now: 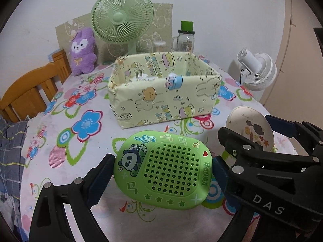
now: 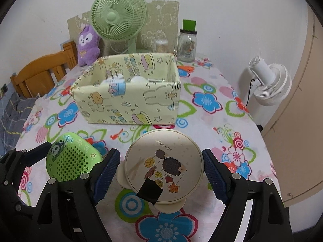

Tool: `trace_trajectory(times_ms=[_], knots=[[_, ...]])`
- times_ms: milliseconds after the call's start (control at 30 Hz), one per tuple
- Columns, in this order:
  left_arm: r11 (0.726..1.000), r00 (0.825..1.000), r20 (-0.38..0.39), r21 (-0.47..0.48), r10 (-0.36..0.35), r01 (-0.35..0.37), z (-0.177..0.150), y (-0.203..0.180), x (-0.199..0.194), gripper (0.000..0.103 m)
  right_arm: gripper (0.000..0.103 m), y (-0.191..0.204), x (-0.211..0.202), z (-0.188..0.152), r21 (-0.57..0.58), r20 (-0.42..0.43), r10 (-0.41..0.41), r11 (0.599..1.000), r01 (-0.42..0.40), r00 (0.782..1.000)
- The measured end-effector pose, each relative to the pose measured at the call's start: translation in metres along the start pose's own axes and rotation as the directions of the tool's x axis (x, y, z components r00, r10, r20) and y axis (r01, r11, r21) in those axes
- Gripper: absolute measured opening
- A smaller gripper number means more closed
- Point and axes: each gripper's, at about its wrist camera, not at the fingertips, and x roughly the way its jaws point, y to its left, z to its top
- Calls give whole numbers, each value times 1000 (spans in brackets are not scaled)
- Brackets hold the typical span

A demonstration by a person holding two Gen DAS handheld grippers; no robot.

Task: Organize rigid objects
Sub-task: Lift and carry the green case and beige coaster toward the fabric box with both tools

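left gripper (image 1: 162,172): mine, clamped on the green panda speaker (image 1: 163,169), blue pads pressing both short sides, speaker up off the table with its grille side facing my camera

green panda speaker: sits in front of the box, tilted a bit; in the right wrist view it shows low on the left, just past my right gripper's left finger

tablecloth (image 1: 66,125): white with loud blue, pink and green flowers, covers the whole table

storage box (image 1: 161,92): pale yellow cartoon-print box, open top, mid-table behind both grippers; a few white bits inside, can't tell what they are

right gripper (image 2: 161,173): also mine, jaws around the round cream hedgehog mirror (image 2: 163,167); left pad looks to be on the rim, the right pad is right at the edge, so I'd call it gripped

hedgehog mirror: printed face toward the camera, black tape patch near its lower edge, cream stand feet poking out below

back of table: purple plush (image 2: 88,44), green desk fan (image 2: 119,14), glass jar (image 2: 186,44) with a green box on its lid

far left: wooden chair (image 2: 40,74)

far right: white fan (image 2: 270,84) just off the table edge
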Motion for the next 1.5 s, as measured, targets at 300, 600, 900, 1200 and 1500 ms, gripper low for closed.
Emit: trace_trajectory(times_ms=[300, 600, 900, 1200, 1500], knots=[[1000, 999, 42, -5, 12, -12, 16, -4, -22, 96, 83, 0, -26, 15, -11, 55, 8, 1000, -8, 998], [1000, 997, 72, 2, 25, -26, 31, -6, -35, 96, 83, -4, -41, 28, 0, 91, 11, 1000, -12, 996], [999, 995, 88, -10, 37, -36, 50, -3, -33, 96, 84, -3, -41, 46, -9, 115, 20, 1000, -19, 993], [999, 996, 86, -17, 30, -28, 69, 4, -17, 96, 84, -4, -25, 67, -5, 113, 24, 1000, -24, 993], [999, 995, 99, -13, 31, -30, 88, 9, -5, 96, 84, -5, -10, 87, 6, 121, 28, 1000, -29, 992]])
